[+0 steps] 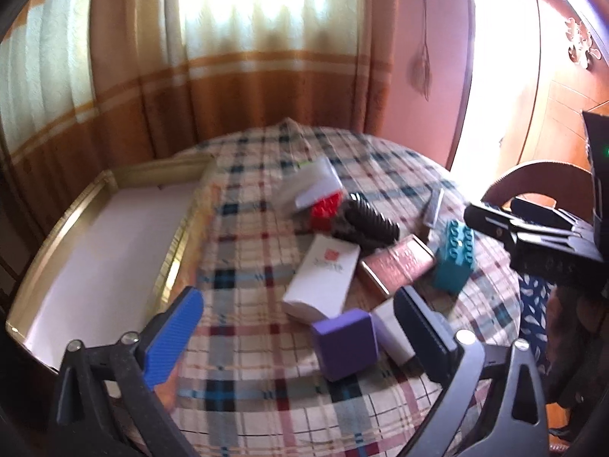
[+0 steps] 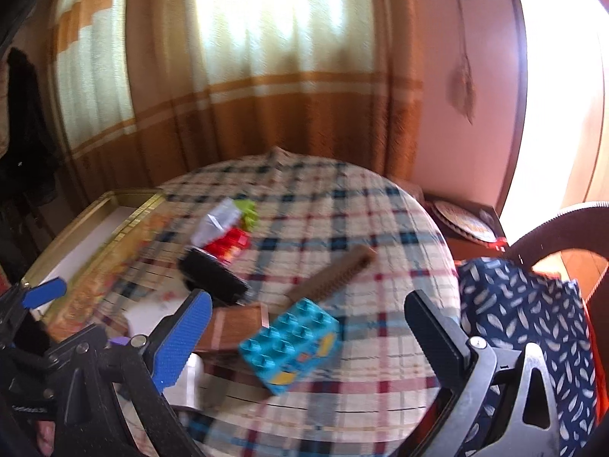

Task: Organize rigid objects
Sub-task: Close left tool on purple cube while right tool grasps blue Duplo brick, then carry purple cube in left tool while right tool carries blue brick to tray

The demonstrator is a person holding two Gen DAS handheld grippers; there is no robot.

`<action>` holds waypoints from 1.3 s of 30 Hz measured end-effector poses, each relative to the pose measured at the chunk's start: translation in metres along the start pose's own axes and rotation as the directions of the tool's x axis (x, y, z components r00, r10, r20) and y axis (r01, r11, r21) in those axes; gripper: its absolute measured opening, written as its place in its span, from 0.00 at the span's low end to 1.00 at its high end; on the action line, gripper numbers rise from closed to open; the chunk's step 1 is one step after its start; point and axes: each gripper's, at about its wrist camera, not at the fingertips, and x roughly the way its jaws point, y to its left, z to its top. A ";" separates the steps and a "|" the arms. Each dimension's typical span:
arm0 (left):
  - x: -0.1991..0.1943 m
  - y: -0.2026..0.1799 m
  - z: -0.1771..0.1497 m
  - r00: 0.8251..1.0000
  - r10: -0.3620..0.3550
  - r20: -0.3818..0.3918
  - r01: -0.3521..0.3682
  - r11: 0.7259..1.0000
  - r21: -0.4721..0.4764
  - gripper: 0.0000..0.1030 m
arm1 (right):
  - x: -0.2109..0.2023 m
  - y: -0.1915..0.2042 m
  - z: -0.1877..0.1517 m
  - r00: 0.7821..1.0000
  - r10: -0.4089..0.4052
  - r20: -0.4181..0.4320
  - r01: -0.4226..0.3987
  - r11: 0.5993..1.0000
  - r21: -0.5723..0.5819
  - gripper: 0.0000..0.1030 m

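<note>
Far left on the plaid surface (image 1: 259,373) sits the gold-rimmed tray (image 1: 49,251), white inside. The left gripper (image 1: 300,327) hangs near, jaws wide, gripping nothing, above the purple box (image 1: 344,344). Just beyond lie the white box (image 1: 323,280) and a brown box (image 1: 397,264); behind them a dark ribbed piece, blurred, perhaps a brush (image 1: 365,222). Rightward, the teal brick (image 2: 291,346) lies between the right gripper's (image 2: 308,327) wide jaws, untouched.

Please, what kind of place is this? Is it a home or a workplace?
Most likely a room in a home. A round table with a plaid tablecloth stands before long orange-and-cream curtains over a bright window, and toy bricks such as the teal brick lie on it.
</note>
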 end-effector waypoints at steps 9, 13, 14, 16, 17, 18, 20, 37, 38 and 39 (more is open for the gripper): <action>0.020 -0.015 -0.016 0.992 -0.086 -0.096 0.088 0.996 0.022 0.52 | 0.017 -0.006 -0.013 0.998 0.030 -0.052 -0.030 0.999 0.012 0.99; 0.025 -0.012 -0.019 0.987 -0.113 -0.114 0.114 0.993 0.004 0.44 | 0.021 0.003 -0.018 0.998 0.035 -0.055 -0.037 0.999 -0.034 0.99; 0.024 -0.012 -0.019 0.987 -0.112 -0.112 0.114 0.994 0.008 0.44 | 0.023 0.005 -0.019 0.998 0.032 -0.054 -0.035 0.998 -0.045 0.99; 0.022 -0.013 -0.020 0.989 -0.112 -0.102 0.114 0.993 0.015 0.43 | 0.027 0.006 -0.022 0.998 0.033 -0.062 -0.037 0.998 -0.060 0.99; 0.021 -0.015 -0.020 0.989 -0.111 -0.099 0.113 0.993 0.022 0.43 | 0.029 0.006 -0.023 0.997 0.038 -0.064 -0.042 0.997 -0.063 0.99; 0.021 -0.016 -0.020 0.989 -0.110 -0.097 0.113 0.993 0.027 0.43 | 0.030 0.007 -0.023 0.997 0.043 -0.064 -0.047 0.996 -0.070 0.98; 0.020 -0.015 -0.020 0.989 -0.112 -0.097 0.115 0.993 0.030 0.43 | 0.034 0.007 -0.024 0.997 0.048 -0.068 -0.053 0.995 -0.083 0.89; 0.001 -0.008 -0.006 0.996 -0.090 0.009 0.090 0.995 0.033 0.42 | 0.019 0.014 -0.020 0.995 0.100 -0.004 -0.100 0.986 -0.133 0.70; -0.001 -0.008 -0.005 0.996 -0.089 0.020 0.088 0.996 0.035 0.42 | 0.017 0.015 -0.019 0.995 0.104 0.001 -0.103 0.986 -0.131 0.70; -0.002 -0.008 -0.005 0.996 -0.086 0.026 0.085 0.996 0.037 0.42 | 0.015 0.015 -0.017 0.994 0.109 0.007 -0.108 0.985 -0.131 0.70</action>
